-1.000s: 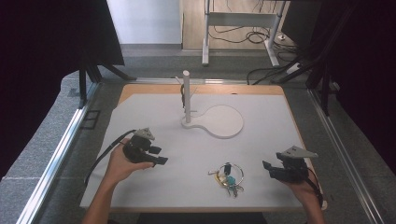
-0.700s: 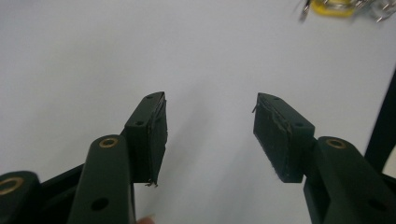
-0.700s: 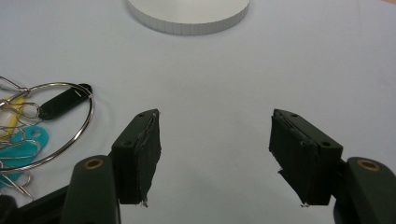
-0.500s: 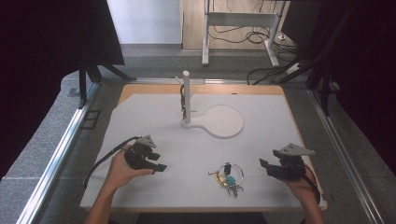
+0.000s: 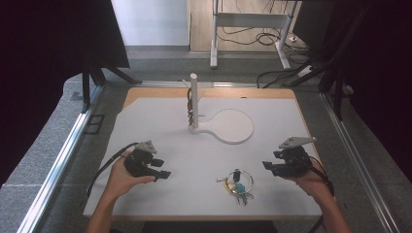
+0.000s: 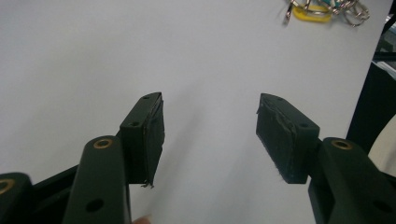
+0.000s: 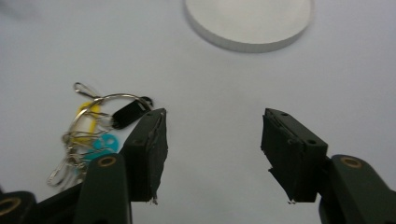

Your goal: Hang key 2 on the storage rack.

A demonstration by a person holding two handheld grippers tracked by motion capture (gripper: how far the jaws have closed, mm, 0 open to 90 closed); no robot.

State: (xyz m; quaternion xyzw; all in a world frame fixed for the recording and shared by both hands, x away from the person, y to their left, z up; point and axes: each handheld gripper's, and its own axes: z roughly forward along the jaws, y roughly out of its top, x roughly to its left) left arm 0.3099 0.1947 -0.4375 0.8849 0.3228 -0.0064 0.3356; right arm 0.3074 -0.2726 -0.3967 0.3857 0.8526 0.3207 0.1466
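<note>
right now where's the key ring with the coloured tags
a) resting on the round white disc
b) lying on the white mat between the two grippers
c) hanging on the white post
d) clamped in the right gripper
b: the high view shows the key ring lying flat on the white mat, with the left gripper to one side and the right gripper to the other, both open and neither touching it.

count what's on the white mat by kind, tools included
key bunch: 1
white stand with post and round base: 1
handheld tool: 2, left tool and right tool, both with nothing between their pads
total: 4
</note>
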